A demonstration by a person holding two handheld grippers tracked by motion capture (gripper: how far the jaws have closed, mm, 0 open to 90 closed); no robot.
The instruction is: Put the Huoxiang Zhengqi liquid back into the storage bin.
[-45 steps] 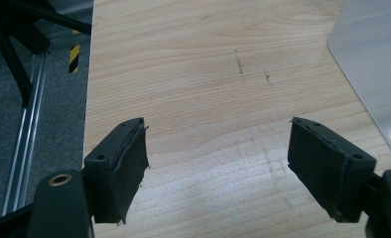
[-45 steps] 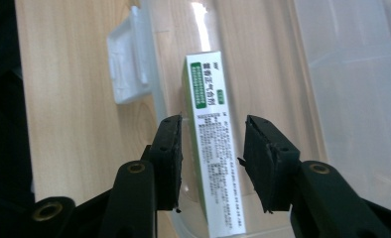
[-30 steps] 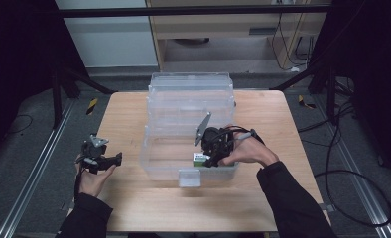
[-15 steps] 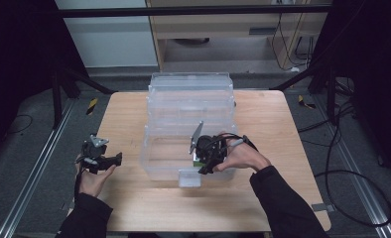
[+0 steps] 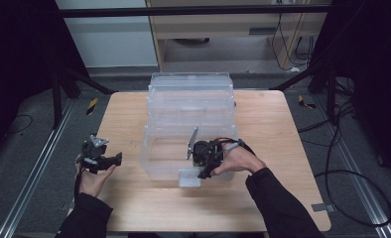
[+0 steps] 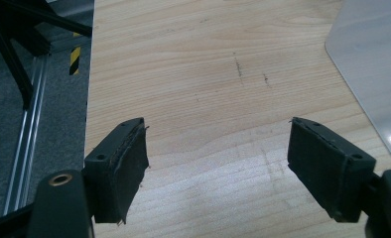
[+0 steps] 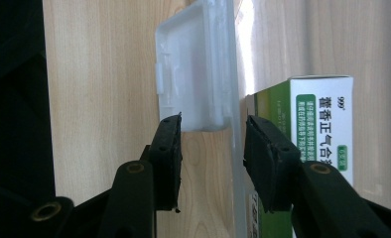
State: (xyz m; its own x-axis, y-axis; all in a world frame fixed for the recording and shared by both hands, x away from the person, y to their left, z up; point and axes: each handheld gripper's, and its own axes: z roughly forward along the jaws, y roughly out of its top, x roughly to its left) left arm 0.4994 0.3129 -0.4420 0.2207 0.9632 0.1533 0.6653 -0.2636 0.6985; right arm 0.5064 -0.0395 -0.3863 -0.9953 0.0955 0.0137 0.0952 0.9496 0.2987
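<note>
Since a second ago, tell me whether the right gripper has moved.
Yes. In the high view the right gripper has slid toward the table's near edge, from inside the clear box to its front latch.

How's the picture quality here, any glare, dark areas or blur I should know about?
High view: the wooden table is evenly lit while the surroundings fall nearly black; the clear plastic box looks hazy. Right gripper view: bright glare along the box's wall beside its latch, and the jaws up close are soft. Left gripper view: sharp wood grain, with a pale sheen at the lower right.
</note>
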